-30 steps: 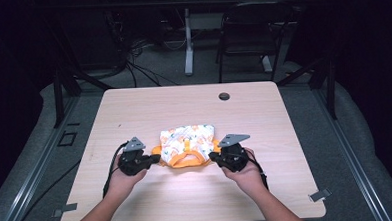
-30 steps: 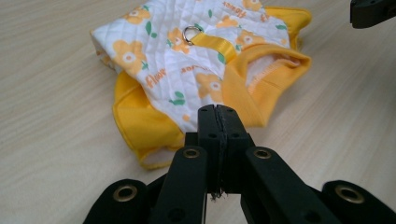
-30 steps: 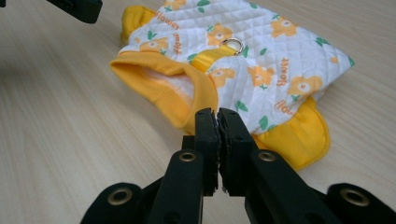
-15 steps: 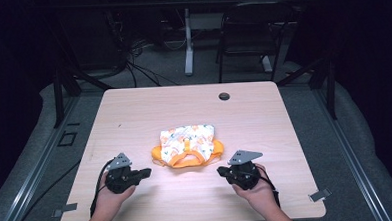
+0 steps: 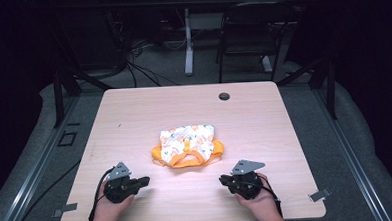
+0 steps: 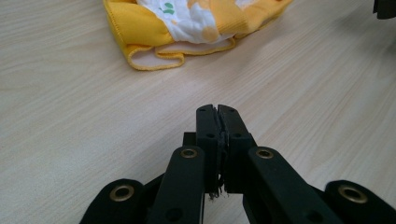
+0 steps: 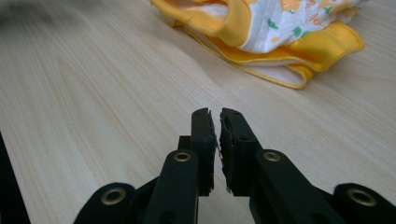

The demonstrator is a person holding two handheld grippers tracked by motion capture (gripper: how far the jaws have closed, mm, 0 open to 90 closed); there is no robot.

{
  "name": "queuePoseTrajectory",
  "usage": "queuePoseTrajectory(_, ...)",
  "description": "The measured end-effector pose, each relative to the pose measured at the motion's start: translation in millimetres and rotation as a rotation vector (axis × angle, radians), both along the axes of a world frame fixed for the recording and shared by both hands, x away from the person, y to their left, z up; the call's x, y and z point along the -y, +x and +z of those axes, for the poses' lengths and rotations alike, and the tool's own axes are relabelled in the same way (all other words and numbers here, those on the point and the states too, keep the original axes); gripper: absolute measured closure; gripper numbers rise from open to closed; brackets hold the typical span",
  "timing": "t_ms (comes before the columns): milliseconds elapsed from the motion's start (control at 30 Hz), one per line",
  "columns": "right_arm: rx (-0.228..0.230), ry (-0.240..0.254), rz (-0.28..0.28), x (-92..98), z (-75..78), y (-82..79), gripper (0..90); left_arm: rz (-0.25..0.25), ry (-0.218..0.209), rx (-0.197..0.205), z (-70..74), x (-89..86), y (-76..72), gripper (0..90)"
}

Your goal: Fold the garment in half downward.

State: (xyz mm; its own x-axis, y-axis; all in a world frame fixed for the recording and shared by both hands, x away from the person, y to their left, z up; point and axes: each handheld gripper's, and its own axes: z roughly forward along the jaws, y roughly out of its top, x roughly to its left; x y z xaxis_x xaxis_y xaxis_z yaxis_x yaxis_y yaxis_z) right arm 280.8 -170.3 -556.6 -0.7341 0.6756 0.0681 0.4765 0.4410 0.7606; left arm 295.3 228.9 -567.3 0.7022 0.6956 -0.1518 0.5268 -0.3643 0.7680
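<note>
Garment (image 5: 187,145) — bunched, white print, orange trim — lies mid-table (image 5: 134,113).

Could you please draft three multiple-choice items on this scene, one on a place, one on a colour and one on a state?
1. Where does the small folded garment of white printed cloth with orange trim lie on the light wooden table?
A. near the middle
B. at the far left corner
C. hanging off the right edge

2. What colour is the garment's trim?
A. blue
B. orange-yellow
C. grey

3. How do the two black claws stand, the left claw and the right claw?
A. both wide open
B. both clamped on the garment
C. both shut on nothing

Answers:
1. A, as the high view shows bare tabletop all round it.
2. B, as both gripper views show orange-yellow bands at its edges.
3. C, as each gripper view shows the jaws together over bare wood, short of the cloth.
</note>
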Motion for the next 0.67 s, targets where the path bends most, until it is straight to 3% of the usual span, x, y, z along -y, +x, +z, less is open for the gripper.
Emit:
queuePoseTrajectory(200, -0.006, -0.03, 0.026, -5.6, -9.0, -1.4, 82.5, -0.009, 0.025, 0.002, -7.3, 1.4, 1.2, 87.7)
queuePoseTrajectory(667, 0.013, -0.051, 0.021, -12.1, -16.2, 0.9, 80.2, 0.001, 0.013, 0.003, -7.2, 2.7, -0.6, 85.9)
